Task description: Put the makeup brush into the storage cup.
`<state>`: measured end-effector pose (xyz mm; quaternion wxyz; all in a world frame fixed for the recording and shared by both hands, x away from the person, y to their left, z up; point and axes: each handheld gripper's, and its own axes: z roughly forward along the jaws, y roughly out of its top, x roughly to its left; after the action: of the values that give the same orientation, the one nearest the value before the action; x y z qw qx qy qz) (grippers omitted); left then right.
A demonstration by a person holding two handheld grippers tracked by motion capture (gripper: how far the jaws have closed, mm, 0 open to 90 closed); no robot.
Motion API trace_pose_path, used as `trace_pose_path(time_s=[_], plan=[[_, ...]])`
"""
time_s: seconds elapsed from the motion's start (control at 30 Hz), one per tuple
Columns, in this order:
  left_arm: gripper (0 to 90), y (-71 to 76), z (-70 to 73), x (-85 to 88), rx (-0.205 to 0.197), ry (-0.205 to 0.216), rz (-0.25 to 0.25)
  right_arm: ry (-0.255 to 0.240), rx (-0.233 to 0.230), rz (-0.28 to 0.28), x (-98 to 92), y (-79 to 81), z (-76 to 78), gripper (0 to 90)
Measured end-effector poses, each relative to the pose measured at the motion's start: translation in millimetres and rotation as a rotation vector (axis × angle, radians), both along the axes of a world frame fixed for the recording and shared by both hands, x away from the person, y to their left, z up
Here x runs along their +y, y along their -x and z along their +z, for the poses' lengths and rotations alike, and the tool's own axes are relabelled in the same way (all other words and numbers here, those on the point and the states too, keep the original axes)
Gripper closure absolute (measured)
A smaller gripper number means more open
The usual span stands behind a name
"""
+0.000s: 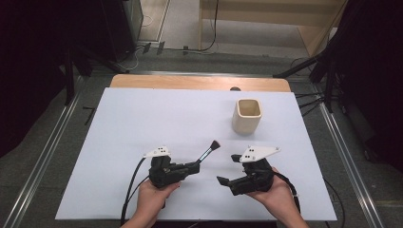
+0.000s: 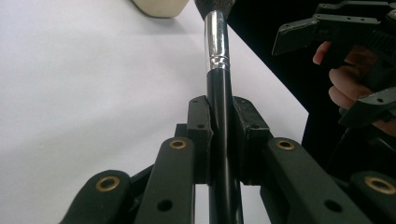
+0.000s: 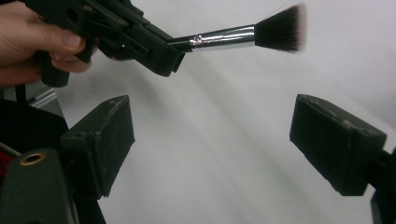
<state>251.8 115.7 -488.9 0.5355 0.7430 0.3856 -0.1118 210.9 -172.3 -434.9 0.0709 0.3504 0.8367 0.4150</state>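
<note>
While my left gripper (image 2: 219,121) is clamped on the brush (image 1: 207,152) handle above the table (image 1: 142,123), it feels light, stiff, slippery; I hold the black part; my right gripper (image 3: 210,140) gapes, holding nothing.

A cream square cup (image 1: 247,115) stands upright on the white table (image 1: 142,123), right of centre.

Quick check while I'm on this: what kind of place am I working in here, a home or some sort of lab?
Most likely a lab or recording workspace, not a home. A white sheet covers the wooden table, metal rails run along both sides, and cables trail across the grey floor. Dark stands ring the table.
</note>
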Motion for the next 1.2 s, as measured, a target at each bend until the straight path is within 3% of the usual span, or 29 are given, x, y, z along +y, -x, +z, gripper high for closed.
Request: trace_pose_path(time_s=[0.37,0.47,0.57,0.8,1.03,1.17,1.2], plan=[[79.1,8.9,-11.3,1.0,-0.017,0.083,0.066,-0.027,0.011,-0.044,2.3,2.2,-0.8,14.8],[79.1,10.9,-13.1,1.1,-0.016,0.099,0.082,-0.070,0.031,-0.053,3.1,1.4,-0.8,15.0],[79.1,14.3,-14.6,2.0,-0.026,0.135,0.101,-0.075,0.015,-0.057,6.8,3.5,0.3,15.0],[79.1,17.9,-17.5,2.3,-0.032,0.177,0.125,-0.089,0.015,-0.082,11.3,4.7,0.1,15.0],[79.1,15.3,-17.5,2.6,-0.038,0.198,0.129,-0.150,0.039,-0.132,12.0,3.4,-0.6,16.7],[79.0,14.1,-16.1,3.1,-0.043,0.203,0.134,-0.231,0.060,-0.158,10.2,2.1,-2.4,17.3],[79.0,14.1,-16.1,3.1,-0.043,0.203,0.134,-0.231,0.060,-0.158,10.2,2.1,-2.4,17.3]])
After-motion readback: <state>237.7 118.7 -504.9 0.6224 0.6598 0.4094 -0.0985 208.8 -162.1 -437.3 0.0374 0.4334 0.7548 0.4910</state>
